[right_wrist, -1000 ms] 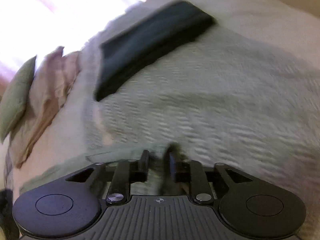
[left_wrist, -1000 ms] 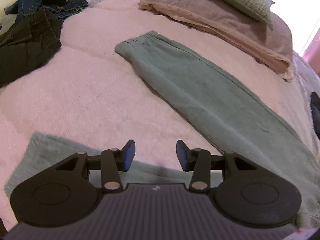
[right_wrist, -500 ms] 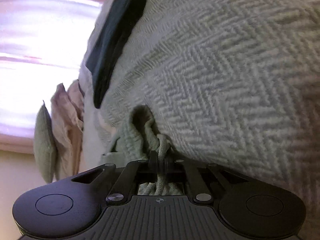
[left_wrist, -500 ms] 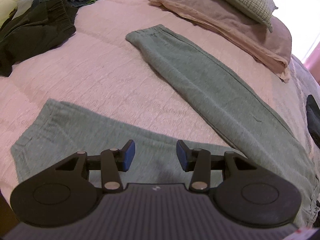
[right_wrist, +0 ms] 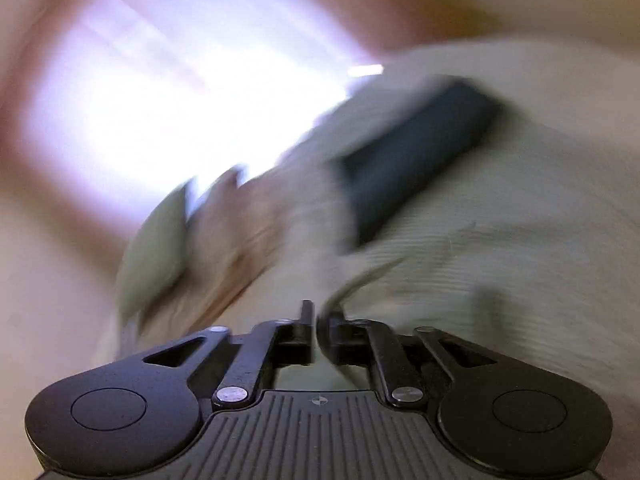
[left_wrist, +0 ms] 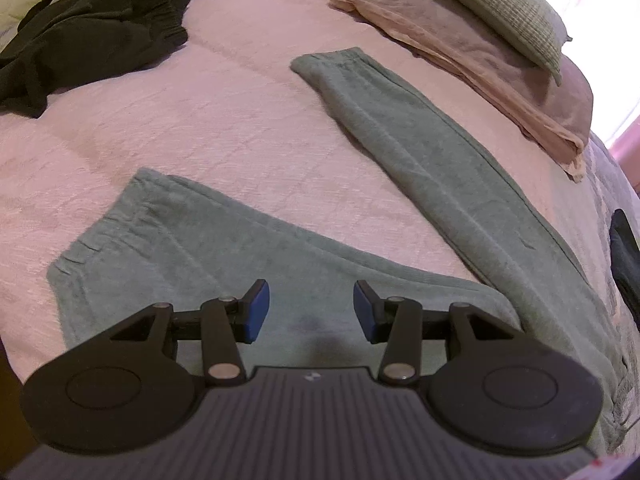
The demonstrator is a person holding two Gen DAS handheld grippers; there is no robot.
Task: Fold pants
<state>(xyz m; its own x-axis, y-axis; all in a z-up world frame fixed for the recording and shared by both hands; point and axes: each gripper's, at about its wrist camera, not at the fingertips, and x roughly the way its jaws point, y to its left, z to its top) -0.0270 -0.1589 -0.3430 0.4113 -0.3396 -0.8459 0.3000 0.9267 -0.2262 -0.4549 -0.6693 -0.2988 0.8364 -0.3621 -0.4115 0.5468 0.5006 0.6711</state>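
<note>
Grey-green pants (left_wrist: 440, 168) lie spread on the pink bedcover (left_wrist: 208, 120) with the legs apart in a V. One leg runs toward the pillows. The other leg (left_wrist: 192, 248) lies close below my left gripper (left_wrist: 311, 308), which hangs open above it with nothing between its blue pads. The right wrist view is blurred by motion. My right gripper (right_wrist: 317, 316) has its jaws almost together and they are opening. A thin pale edge of pants cloth (right_wrist: 368, 276) runs up out of them.
A black garment (left_wrist: 80, 40) and jeans lie at the far left. A pink pillow (left_wrist: 460, 44) bears a green cushion (left_wrist: 504, 4) at the far right. A dark folded item (right_wrist: 416, 152) rests on the cover, also visible at the right edge (left_wrist: 624, 256). A bright window glares behind.
The left gripper drew back, so more of the near leg and its cuff came into view. The right gripper closed on a bunch of cloth, then rose and tilted up toward the window.
</note>
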